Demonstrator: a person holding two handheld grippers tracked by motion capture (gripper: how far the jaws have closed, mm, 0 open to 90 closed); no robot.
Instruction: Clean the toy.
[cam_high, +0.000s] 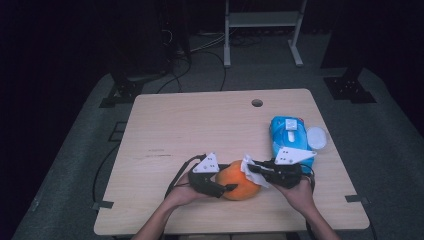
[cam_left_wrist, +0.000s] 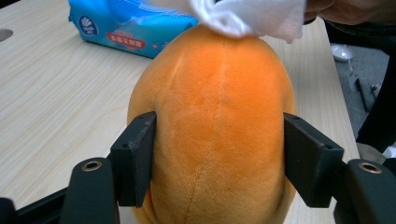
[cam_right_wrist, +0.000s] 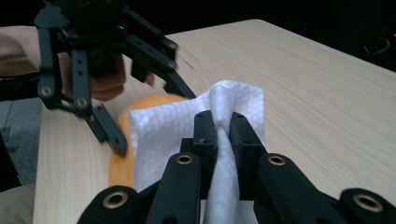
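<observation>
both claws sit at the near edge of the table (cam_high: 165, 125), and what matters is how the orange plush fruit (cam_high: 239, 183) lies between them. its long axis runs roughly left to right across the table in the high view, with my left gripper (cam_high: 226, 189) at its left end and my right gripper (cam_high: 251, 167) over its upper right end. in the left gripper view that axis points straight away from me, seam (cam_left_wrist: 219, 107) down the middle.

my left claw straddles the plush fruit at its widest part; the inner pads (cam_left_wrist: 140, 156) lie right along its flanks, but the fabric shows no dent there, so i judge this a loose cradle, not a squeeze. my right claw is clenched hard on a folded white wipe (cam_right_wrist: 161, 135), the cloth pinched in a ridge between the pads (cam_right_wrist: 206, 133) and spilling out on both sides. that wipe rests on the far end of the fruit, touching it.

so the right hand is the working one, and i think the stroke should run along the fruit's long axis, toward my left claw. a blue wipes pack (cam_high: 287, 134) lies well behind my right hand, beside a white lid (cam_high: 317, 137).
</observation>
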